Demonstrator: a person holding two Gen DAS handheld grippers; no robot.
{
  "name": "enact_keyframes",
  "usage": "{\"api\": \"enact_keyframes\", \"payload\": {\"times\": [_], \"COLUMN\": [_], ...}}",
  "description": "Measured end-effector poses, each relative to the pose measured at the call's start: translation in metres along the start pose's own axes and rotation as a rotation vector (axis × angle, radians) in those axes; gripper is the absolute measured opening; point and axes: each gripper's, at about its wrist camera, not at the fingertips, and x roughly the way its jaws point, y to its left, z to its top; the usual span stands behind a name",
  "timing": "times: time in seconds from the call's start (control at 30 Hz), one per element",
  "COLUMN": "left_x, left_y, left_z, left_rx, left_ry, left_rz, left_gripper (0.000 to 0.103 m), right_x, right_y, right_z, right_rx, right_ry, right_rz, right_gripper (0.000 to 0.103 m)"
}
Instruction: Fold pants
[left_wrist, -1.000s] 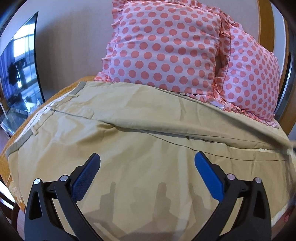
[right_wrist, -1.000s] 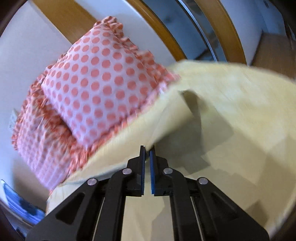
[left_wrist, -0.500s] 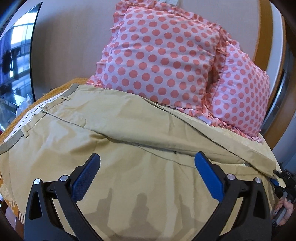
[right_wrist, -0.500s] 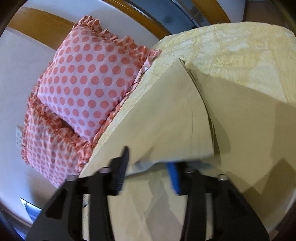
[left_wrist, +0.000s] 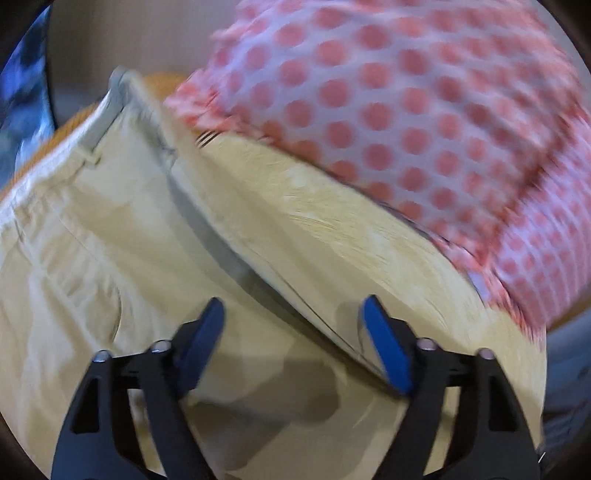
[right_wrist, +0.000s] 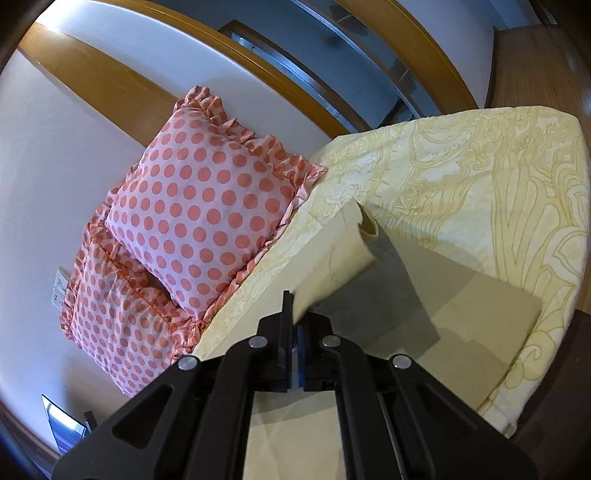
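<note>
Beige pants lie spread on a pale yellow patterned bedspread; the waistband is at the upper left in the blurred left wrist view. My left gripper is open, its blue pads low over the pants near a raised fold edge. My right gripper is shut on the hem end of a pant leg and holds it lifted above the bed, casting a shadow on the leg below.
Two pink pillows with red dots lean against the wall at the bed's head. The bedspread ends at the bed's edge on the right, with wooden floor beyond. A dark screen stands at far left.
My right gripper opened, then shut on the pant leg's end and lifted it. My left gripper swung quickly towards the pillows and closer to the fabric, staying open.
</note>
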Motion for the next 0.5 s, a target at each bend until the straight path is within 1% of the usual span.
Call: {"api": "enact_keyframes", "payload": {"times": [0.03, 0.07, 0.1, 0.13, 0.17, 0.2, 0.3, 0.33, 0.37, 0.4, 0.5], "left_x": [0.008, 0.011, 0.012, 0.008, 0.001, -0.006, -0.054, -0.077, -0.094, -0.116, -0.145], "left_y": [0.005, 0.009, 0.013, 0.021, 0.027, 0.032, 0.041, 0.046, 0.05, 0.057, 0.067], "left_z": [0.005, 0.008, 0.01, 0.011, 0.008, 0.005, -0.021, -0.037, -0.05, -0.073, -0.118], "left_rx": [-0.026, -0.043, -0.056, -0.077, -0.103, -0.116, -0.077, -0.052, -0.035, -0.013, 0.034], "left_ry": [0.01, 0.007, -0.002, -0.017, -0.03, -0.047, -0.115, -0.141, -0.157, -0.177, -0.2], "left_rz": [0.018, 0.028, 0.031, -0.009, -0.048, -0.071, -0.125, -0.139, -0.146, -0.15, -0.114], "left_gripper": [0.061, 0.053, 0.031, 0.008, 0.008, 0.007, 0.007, 0.007, 0.007, 0.007, 0.007], "right_x": [0.001, 0.002, 0.003, 0.004, 0.005, 0.005, -0.001, -0.004, -0.006, -0.01, -0.02], "right_y": [0.0, 0.0, -0.001, 0.0, 0.001, 0.001, 0.002, 0.001, 0.0, -0.004, -0.011], "right_z": [0.0, 0.0, 0.001, 0.002, 0.003, 0.003, 0.006, 0.007, 0.007, 0.008, 0.007], "right_rx": [-0.005, -0.008, -0.011, -0.012, -0.017, -0.025, -0.076, -0.094, -0.105, -0.119, -0.142], "right_ry": [0.001, 0.003, 0.005, 0.007, 0.01, 0.011, 0.006, 0.004, 0.005, 0.008, 0.01], "right_rz": [-0.002, -0.002, -0.001, 0.0, -0.002, -0.008, -0.06, -0.083, -0.099, -0.128, -0.167], "right_gripper": [0.001, 0.001, 0.001, 0.001, 0.001, 0.001, 0.001, 0.001, 0.001, 0.001, 0.001]}}
